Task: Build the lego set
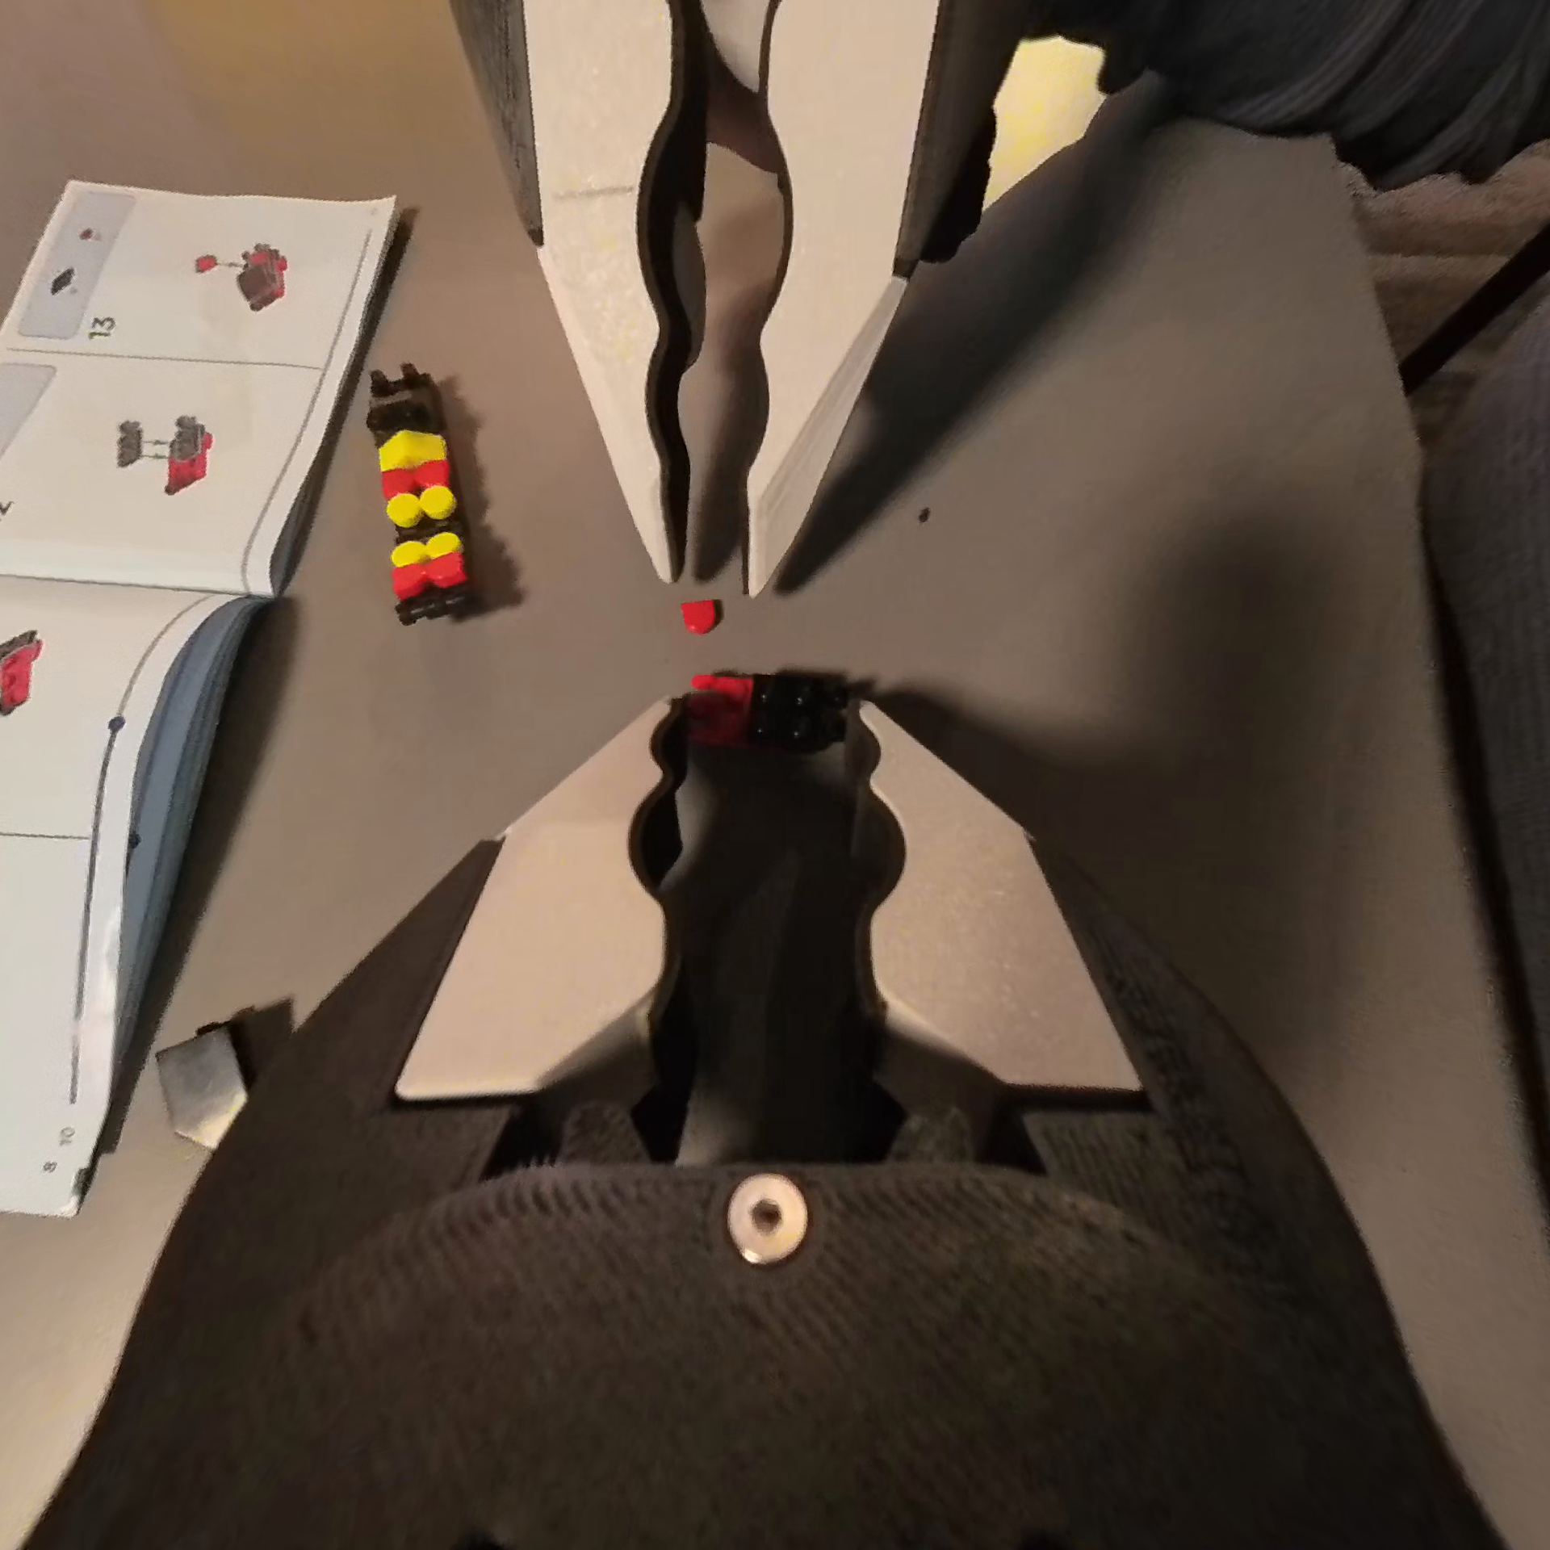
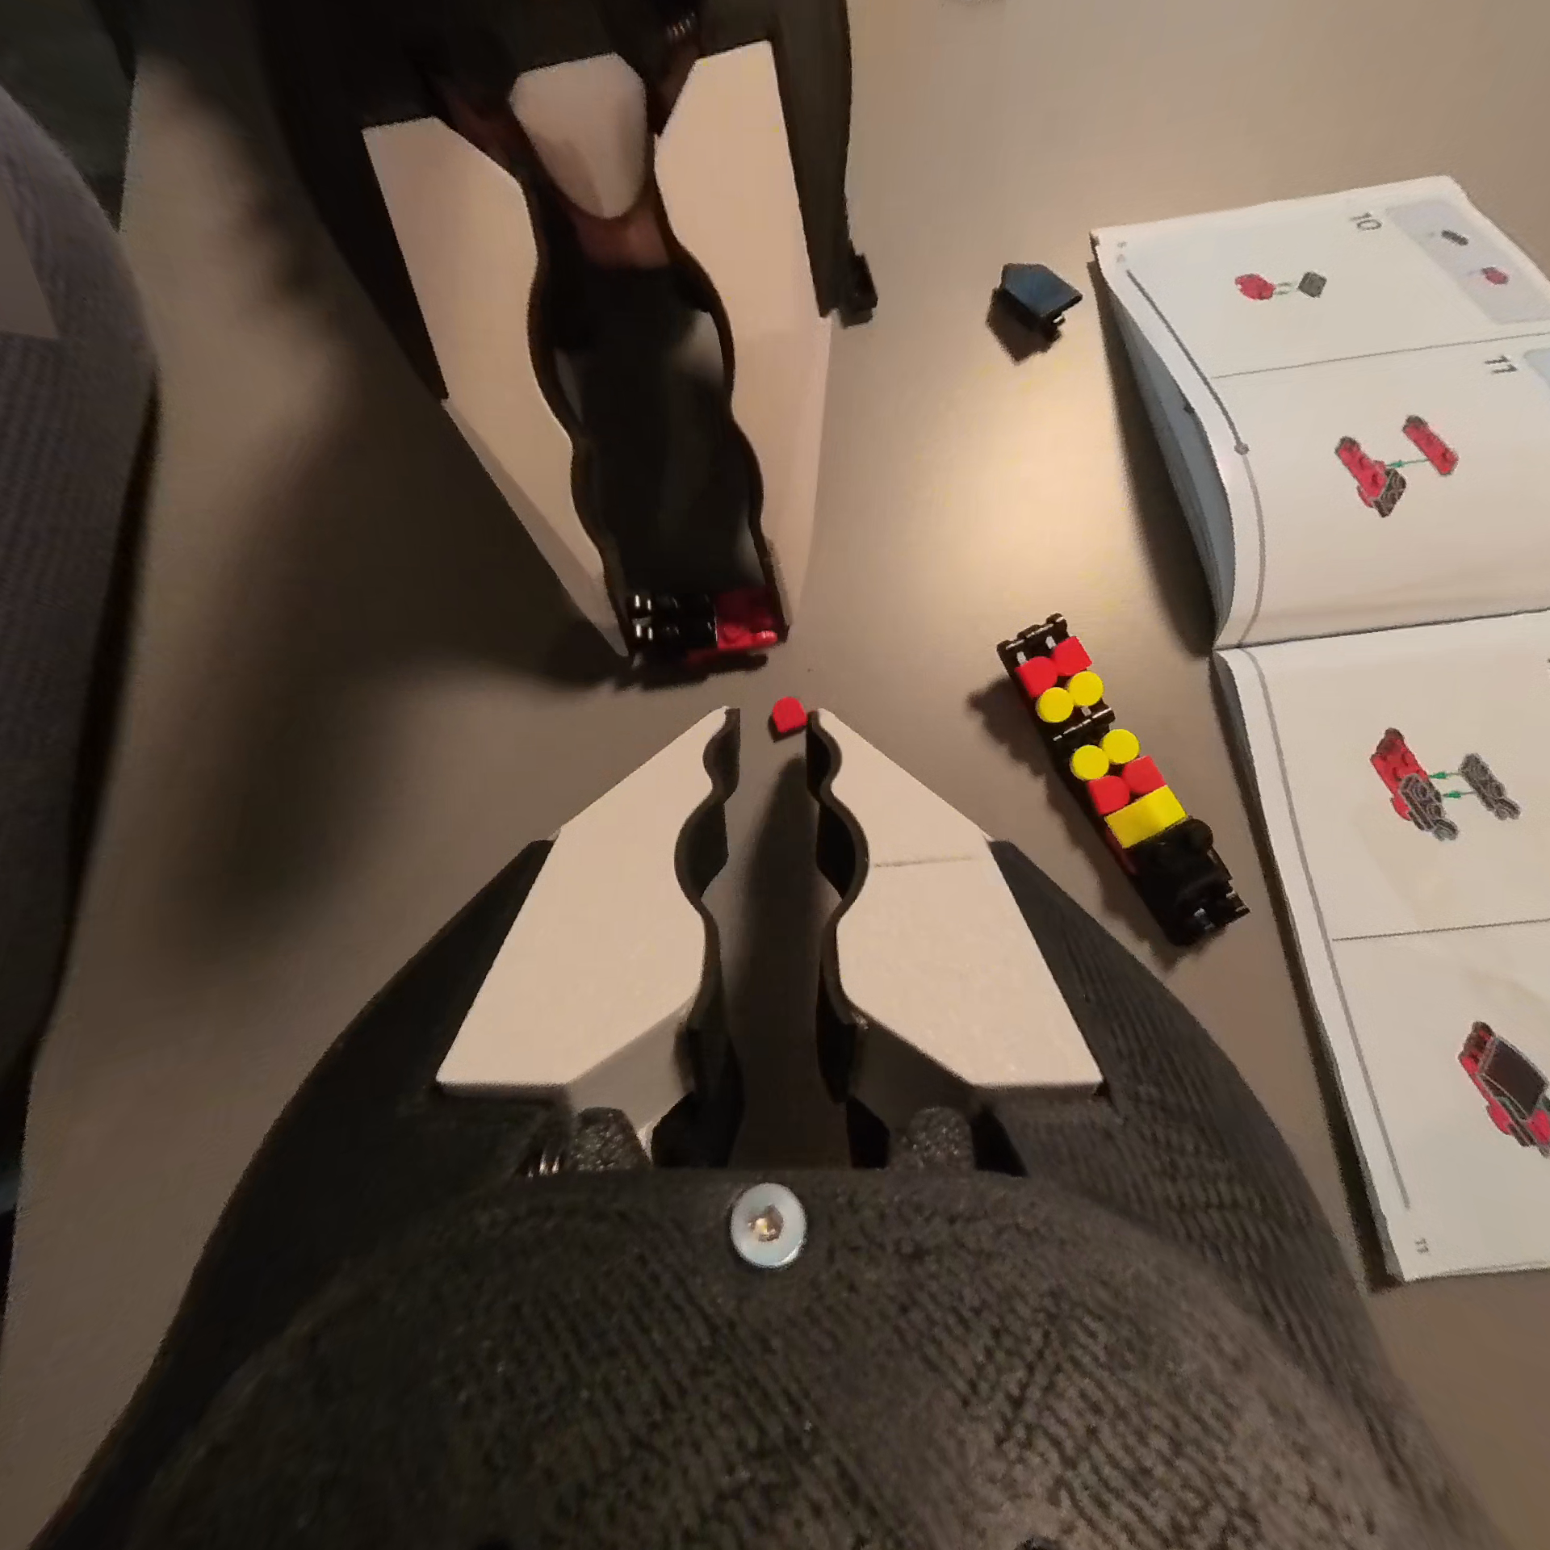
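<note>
Small red piece (image 2: 788,715) lies on the counter (image 2: 923,520), just ahead of the right hand-held gripper (image 2: 773,721), roughly in line with the gap between its tips, not gripped. Looks tiny, light, rigid plastic with a smooth rounded top; probably slips or flips easily, so pinch it across the flat sides, low, near the counter.

Red-and-black sub-assembly (image 1: 767,709) sits between the fingertips of the left hand-held gripper (image 1: 767,713), jaws closed onto it, resting at or just above the counter; cannot tell which. Stiff, a few bricks clipped together; press too hard off-axis and it may pop apart.

Right hand-held gripper: narrow gap, holding nothing. The two grippers face each other tip to tip, near, with the red piece between.

Further out: one long black strip build with red and yellow parts (image 2: 1120,788) lying flat, well clear of both grippers. One dark loose piece (image 2: 1036,295) near the booklet. One open instruction booklet (image 2: 1384,587) at the counter edge.

Count: 1 loose red piece, 1 held sub-assembly, 1 strip build, 1 dark piece, 1 booklet, 2 grippers.
</note>
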`<state>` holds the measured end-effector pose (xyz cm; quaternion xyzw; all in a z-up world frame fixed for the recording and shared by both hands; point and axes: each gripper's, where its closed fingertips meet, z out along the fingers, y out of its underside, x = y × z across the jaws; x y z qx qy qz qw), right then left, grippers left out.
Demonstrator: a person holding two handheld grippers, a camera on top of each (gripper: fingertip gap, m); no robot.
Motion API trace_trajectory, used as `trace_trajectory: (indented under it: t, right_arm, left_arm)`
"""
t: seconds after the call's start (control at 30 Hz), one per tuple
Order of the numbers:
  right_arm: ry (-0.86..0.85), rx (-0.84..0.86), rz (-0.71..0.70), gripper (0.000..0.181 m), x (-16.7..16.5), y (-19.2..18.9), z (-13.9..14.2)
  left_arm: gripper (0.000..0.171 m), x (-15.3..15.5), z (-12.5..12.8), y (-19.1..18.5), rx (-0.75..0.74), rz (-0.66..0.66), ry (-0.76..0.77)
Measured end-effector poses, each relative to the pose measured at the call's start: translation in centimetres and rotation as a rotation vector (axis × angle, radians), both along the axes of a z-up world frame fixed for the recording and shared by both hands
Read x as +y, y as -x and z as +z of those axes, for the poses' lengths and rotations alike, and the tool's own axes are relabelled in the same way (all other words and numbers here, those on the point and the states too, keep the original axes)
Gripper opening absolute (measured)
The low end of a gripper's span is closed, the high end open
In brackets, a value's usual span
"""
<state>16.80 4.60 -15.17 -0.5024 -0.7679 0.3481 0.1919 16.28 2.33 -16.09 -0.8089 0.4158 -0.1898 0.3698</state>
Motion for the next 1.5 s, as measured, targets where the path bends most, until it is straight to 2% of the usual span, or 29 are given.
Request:
trace_trajectory:
  t: [0.2,0.5,0.8,0.97,1.13,1.5]
  right_arm:
    - [-0.076,0.007,0.041,0.016,-0.2,-0.1,-0.4]
    - [-0.015,0.036,0.067,0.015,0.1,0.4,-0.7]
    - [-0.029,0.044,0.076,0.007,-0.1,0.6,-0.8]
    - [-0.039,0.046,0.058,0.006,0.0,0.8,-0.5]
    - [0.020,0.128,0.047,0.005,-1.0,1.7,1.4]
    - [-0.001,0.098,0.012,0.006,-1.0,2.2,1.0]
  left_arm:
    - [0.038,0.0,0.0,0.0,0.000,-0.001,0.000]
    - [0.038,0.0,0.0,0.0,0.001,-0.002,-0.002]
    - [0.037,0.0,0.1,0.0,0.022,-0.003,-0.041]
    - [0.037,0.3,0.1,0.1,0.034,0.018,-0.065]
    - [0.037,0.9,0.3,0.5,0.060,0.066,-0.114]
    - [0.037,1.0,0.5,0.5,0.077,0.064,-0.159]
